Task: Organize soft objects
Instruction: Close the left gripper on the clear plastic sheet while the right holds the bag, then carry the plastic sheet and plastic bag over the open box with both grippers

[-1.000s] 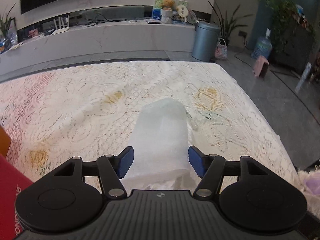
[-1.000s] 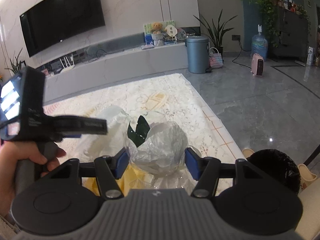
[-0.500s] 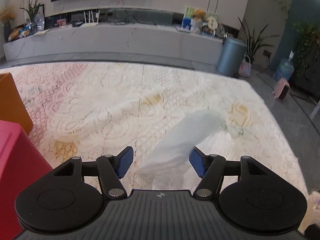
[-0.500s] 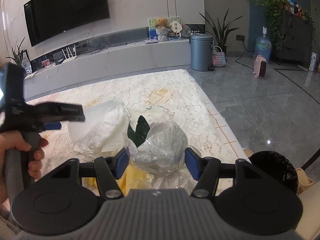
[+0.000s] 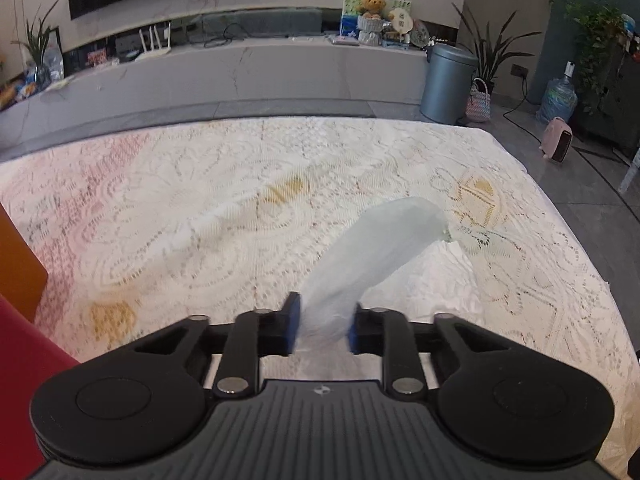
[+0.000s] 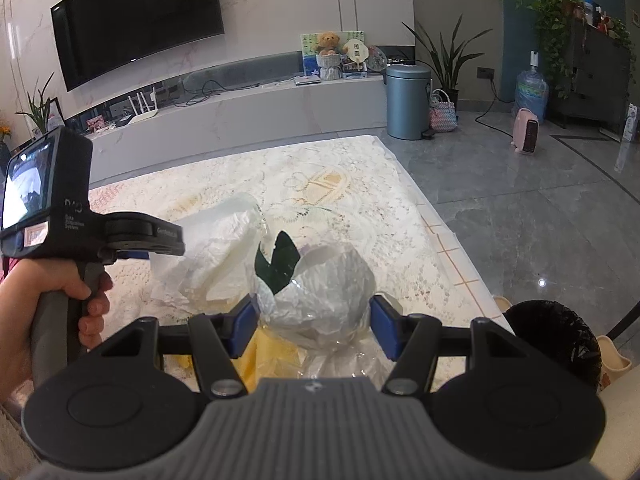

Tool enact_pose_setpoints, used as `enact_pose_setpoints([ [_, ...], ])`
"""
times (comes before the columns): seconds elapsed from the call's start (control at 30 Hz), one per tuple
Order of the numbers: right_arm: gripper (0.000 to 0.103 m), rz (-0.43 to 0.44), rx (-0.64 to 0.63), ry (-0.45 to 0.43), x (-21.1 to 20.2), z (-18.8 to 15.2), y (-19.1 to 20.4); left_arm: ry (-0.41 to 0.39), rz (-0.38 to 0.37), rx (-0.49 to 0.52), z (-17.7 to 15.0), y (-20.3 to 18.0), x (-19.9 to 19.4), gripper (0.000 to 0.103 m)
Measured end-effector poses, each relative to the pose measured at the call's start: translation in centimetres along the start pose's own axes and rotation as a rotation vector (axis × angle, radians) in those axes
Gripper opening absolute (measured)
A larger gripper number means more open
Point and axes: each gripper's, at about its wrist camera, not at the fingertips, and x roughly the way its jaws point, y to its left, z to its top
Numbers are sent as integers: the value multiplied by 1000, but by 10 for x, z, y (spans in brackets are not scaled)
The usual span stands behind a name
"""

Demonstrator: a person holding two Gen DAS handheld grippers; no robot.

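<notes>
My left gripper (image 5: 322,330) is shut on a white plastic bag (image 5: 372,256), which stretches up and to the right over the lace-covered table (image 5: 200,216). In the right wrist view the same bag (image 6: 218,248) lies crumpled beside the left gripper (image 6: 144,254). My right gripper (image 6: 312,326) stands wide around a round bundle of white paper in clear plastic (image 6: 320,292) with a dark green patch (image 6: 278,262); its pads are at the bundle's sides, and contact is unclear. A yellow soft item (image 6: 272,360) lies under it.
A red box (image 5: 24,364) and an orange box (image 5: 16,264) stand at the table's left edge. A black bin (image 6: 556,344) sits on the floor past the table's right edge. A grey TV bench (image 5: 240,76) runs behind the table.
My left gripper has closed on the white bag, which now stretches up to the right. The right gripper and its bundle have stayed put.
</notes>
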Motion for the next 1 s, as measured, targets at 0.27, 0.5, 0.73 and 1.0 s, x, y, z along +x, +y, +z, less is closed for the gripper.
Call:
enact_pose_setpoints([
  [0.27, 60, 18, -29, 3, 2, 0, 5, -113, -76, 92, 7, 7, -45, 3],
  [0.5, 60, 25, -41, 8, 3, 0, 9, -153, -157, 125, 0, 33, -109, 3],
  [0.73, 60, 54, -61, -9, -3, 0, 17, -180, -189, 158, -5, 60, -153, 3],
  [1.0, 59, 96, -93, -50, -16, 7, 34, -238, -183, 123, -3, 96, -190, 3],
])
